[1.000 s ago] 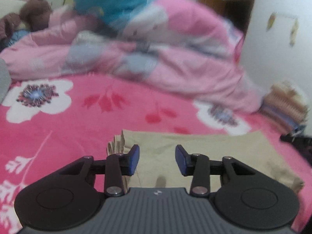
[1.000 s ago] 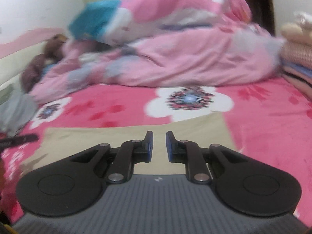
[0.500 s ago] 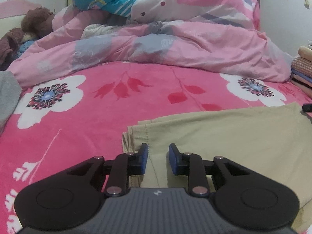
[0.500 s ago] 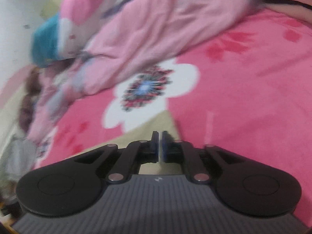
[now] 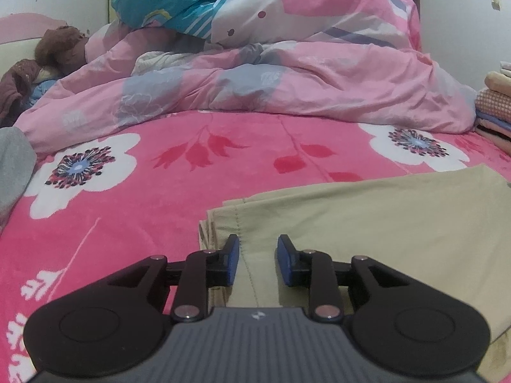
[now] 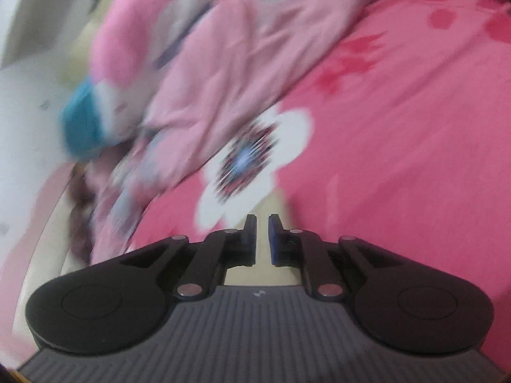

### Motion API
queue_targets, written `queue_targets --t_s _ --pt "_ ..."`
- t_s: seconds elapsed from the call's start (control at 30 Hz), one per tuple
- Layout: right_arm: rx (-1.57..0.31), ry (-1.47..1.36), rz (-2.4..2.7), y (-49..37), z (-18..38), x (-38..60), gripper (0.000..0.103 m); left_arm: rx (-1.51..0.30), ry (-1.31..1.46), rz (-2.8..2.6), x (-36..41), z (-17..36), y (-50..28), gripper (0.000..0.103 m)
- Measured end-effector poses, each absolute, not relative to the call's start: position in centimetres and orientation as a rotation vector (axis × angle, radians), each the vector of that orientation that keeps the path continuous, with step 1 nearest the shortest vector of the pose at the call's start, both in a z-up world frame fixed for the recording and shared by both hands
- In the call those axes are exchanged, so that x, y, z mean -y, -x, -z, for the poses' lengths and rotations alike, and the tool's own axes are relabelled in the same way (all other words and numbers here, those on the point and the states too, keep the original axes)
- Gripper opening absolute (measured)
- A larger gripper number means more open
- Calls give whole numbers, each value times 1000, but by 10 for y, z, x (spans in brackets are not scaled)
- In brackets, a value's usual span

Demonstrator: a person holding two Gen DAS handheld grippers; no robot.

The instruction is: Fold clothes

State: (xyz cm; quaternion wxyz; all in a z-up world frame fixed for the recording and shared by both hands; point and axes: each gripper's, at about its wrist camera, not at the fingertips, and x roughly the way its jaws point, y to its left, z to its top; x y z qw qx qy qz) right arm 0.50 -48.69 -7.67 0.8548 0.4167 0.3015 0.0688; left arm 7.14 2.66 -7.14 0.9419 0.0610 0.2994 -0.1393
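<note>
The left gripper (image 5: 255, 260) sits low over the hemmed end of the khaki garment (image 5: 383, 223), jaws a modest gap apart and opening a touch, nothing pinched; the seam runs straight up between the blue pads (image 5: 232, 263). The garment lies flat on the pink flowered bedspread (image 5: 159, 198), its long axis stretching away to the right, so this hand has the near-left end. The right gripper (image 6: 262, 239) is tilted hard, jaws a narrow slit and opening, with only a sliver of khaki showing beneath them, and I can't say whether they touch it. That view is smeared with blur. The garment's far right end runs out of frame, and whether it's trousers or something else is hard to tell.
</note>
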Motion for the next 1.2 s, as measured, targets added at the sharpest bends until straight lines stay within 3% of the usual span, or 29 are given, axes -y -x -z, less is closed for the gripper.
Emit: queue_targets --t_s 0.07,0.13,0.23,0.27,0.43,0.53,0.57,0.6,0.7,0.77,0.93,1.0,1.2 --pt "-678 -894 -202 1 90 475 13 -614 -125 276 -25 71 -71 28" --pt "-705 -921 -149 10 111 480 0 -617 -125 270 -24 71 -71 28" --pt "-618 -1088 -85 39 124 507 0 -618 -128 269 -23 71 -71 28" --pt "-599 -1087 -56 49 118 509 6 -618 -127 270 -23 71 -71 28" --pt "-524 -1084 -181 75 92 490 10 -611 -123 269 -24 72 -71 29" --pt "-598 -993 -220 73 96 466 15 -607 -117 266 -24 72 -70 29" --pt "-619 -991 -197 77 103 467 13 -607 -115 270 -25 72 -70 29" --pt "-628 -1003 -172 82 111 470 0 -607 -113 274 -25 72 -70 29" --pt "-598 -1074 -75 110 119 482 1 -606 -106 285 -27 72 -71 31" --pt "-589 -974 64 128 102 478 10 -606 -101 292 -28 72 -71 34" --pt "-486 -865 -57 126 60 438 11 -599 -62 285 -32 68 -67 39" --pt "-474 -737 -99 114 46 414 14 -588 -45 265 -33 62 -62 48" --pt "-556 -523 -140 70 70 352 15 -548 -87 333 -15 39 -54 48"
